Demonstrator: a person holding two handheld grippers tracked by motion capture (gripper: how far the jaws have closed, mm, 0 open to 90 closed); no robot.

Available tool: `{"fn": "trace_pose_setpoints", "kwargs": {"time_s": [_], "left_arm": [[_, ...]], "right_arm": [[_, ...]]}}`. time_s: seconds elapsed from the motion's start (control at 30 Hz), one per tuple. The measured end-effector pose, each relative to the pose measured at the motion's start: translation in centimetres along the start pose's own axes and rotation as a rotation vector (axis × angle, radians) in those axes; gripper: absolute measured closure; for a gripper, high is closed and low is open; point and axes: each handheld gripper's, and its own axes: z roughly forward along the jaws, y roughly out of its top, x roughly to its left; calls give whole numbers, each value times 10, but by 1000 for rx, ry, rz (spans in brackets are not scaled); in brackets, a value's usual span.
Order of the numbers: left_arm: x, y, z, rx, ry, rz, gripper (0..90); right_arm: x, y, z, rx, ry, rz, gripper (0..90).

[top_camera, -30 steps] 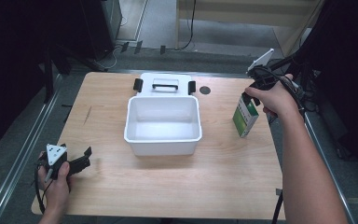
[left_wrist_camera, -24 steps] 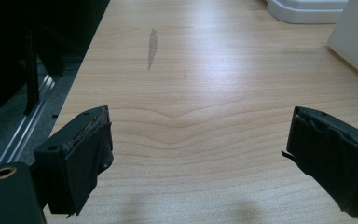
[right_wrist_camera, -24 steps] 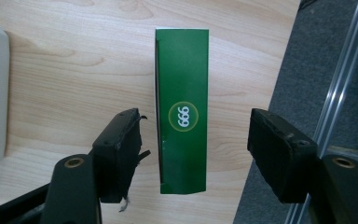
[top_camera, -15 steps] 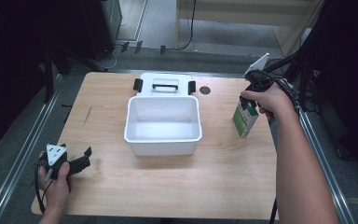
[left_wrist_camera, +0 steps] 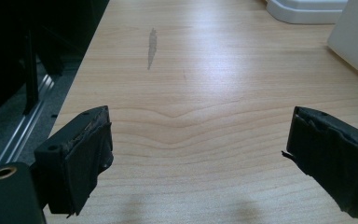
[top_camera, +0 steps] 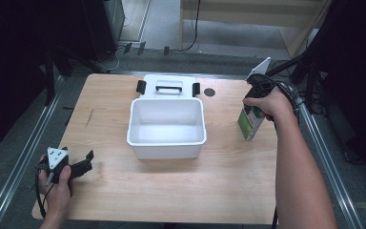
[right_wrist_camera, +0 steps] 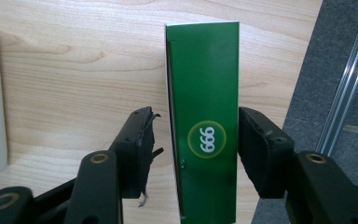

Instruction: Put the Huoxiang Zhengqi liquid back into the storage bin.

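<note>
— Where's the carton?

— I see the green carton (top_camera: 249, 122) standing upright near the table's (top_camera: 171, 191) right edge, well apart from the white bin (top_camera: 167, 128) at the centre. In the right gripper view its green face (right_wrist_camera: 207, 116) carries a round "999" mark.

— Have you got hold of it?

— Not clamped, as far as I can see. My right gripper (right_wrist_camera: 193, 149) straddles the carton from above: one jaw sits right against its side, the other stands just off it with a sliver of wood showing between. Jaws a little wider than the carton.

— And the bin?

— Empty and open. Its lid (top_camera: 168, 86), with a handle and two black latches, lies touching the bin's far side. There's a small dark disc (top_camera: 209, 92) on the table just beside the lid.

— Left side?

— My left gripper (top_camera: 82, 164) rests low at the near left corner, held in the left hand (top_camera: 57, 183). In the left gripper view (left_wrist_camera: 198, 154) the jaws gape wide with bare wood between them, and a grey smudge (left_wrist_camera: 152, 42) marks the tabletop ahead.
</note>
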Motion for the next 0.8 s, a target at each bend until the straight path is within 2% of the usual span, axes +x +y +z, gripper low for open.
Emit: {"fn": "trace_pose_setpoints", "kwargs": {"time_s": [0.17, 0.3, 0.53, 0.8], "left_arm": [[0, 0, 0, -1, 1, -2, 70], [0, 0, 0, -2, 1, -2, 70], [0, 0, 0, -1, 1, -2, 71], [0, 0, 0, 0, 0, 0, 70]], "right_arm": [[-1, 1, 5, 10, 5, 15, 506], [-6, 0, 8, 13, 25, 23, 557], [-10, -1, 12, 23, 52, 24, 594], [-11, -1, 11, 21, 59, 11, 618]]}}
